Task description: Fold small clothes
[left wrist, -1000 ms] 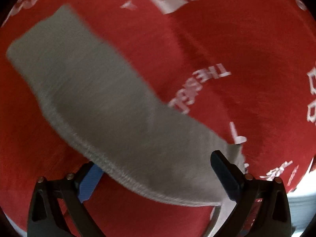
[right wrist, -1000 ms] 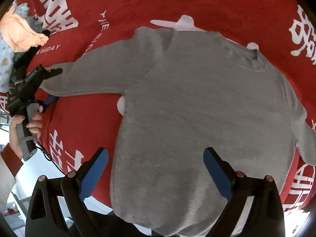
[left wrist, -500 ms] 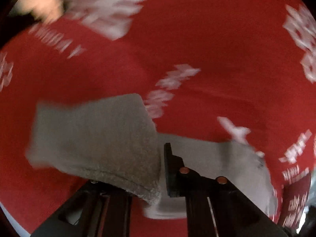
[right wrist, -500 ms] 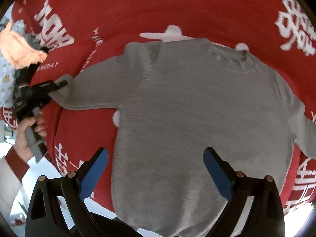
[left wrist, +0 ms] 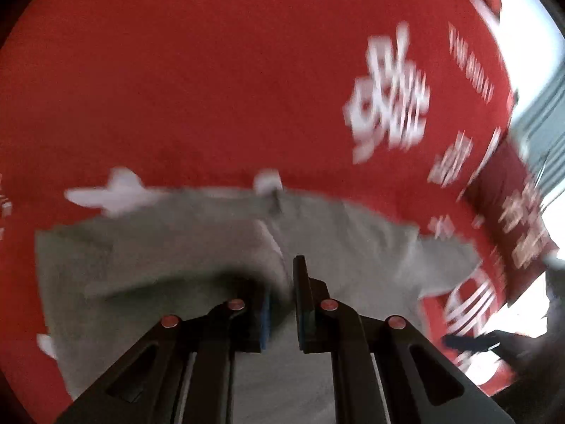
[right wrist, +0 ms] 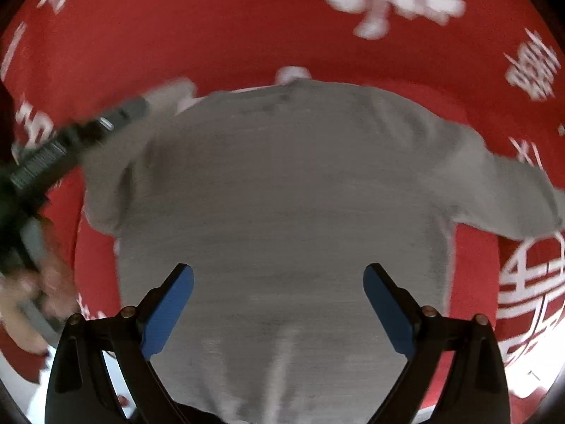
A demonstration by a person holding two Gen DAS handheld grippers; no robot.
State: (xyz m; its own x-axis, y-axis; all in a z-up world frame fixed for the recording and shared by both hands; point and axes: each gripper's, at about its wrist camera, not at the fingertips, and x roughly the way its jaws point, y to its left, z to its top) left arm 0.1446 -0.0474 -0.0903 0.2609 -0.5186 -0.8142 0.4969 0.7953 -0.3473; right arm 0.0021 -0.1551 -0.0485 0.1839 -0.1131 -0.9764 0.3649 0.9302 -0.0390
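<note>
Your left gripper [left wrist: 282, 304] has its two black fingers drawn close together with a fold of the gray sweater [right wrist: 282, 212] pinched between them, the sleeve cloth bunching over the left finger. Your right gripper [right wrist: 279, 304] hangs above the sweater's lower body with its blue-padded fingers spread wide and nothing between them. The sweater lies flat on the red blanket [right wrist: 229, 28], neckline at the far side, hem running toward you under the right gripper. In the right wrist view, the sleeve on the right side stretches out toward the frame edge, while the sleeve on the left side is drawn in toward the shoulder, where the left gripper's dark body crosses it. Beyond the neckline there is a broad stretch of bare red blanket in both views. In the left wrist view, the blanket's edge falls away at the far right, with bright floor beyond it. The sweater is a soft, fuzzy knit with a ribbed collar; the blanket is a short plush, printed with large white characters [left wrist: 388, 106]. Both views are smeared by motion blur, so fine edges are hard to read.
</note>
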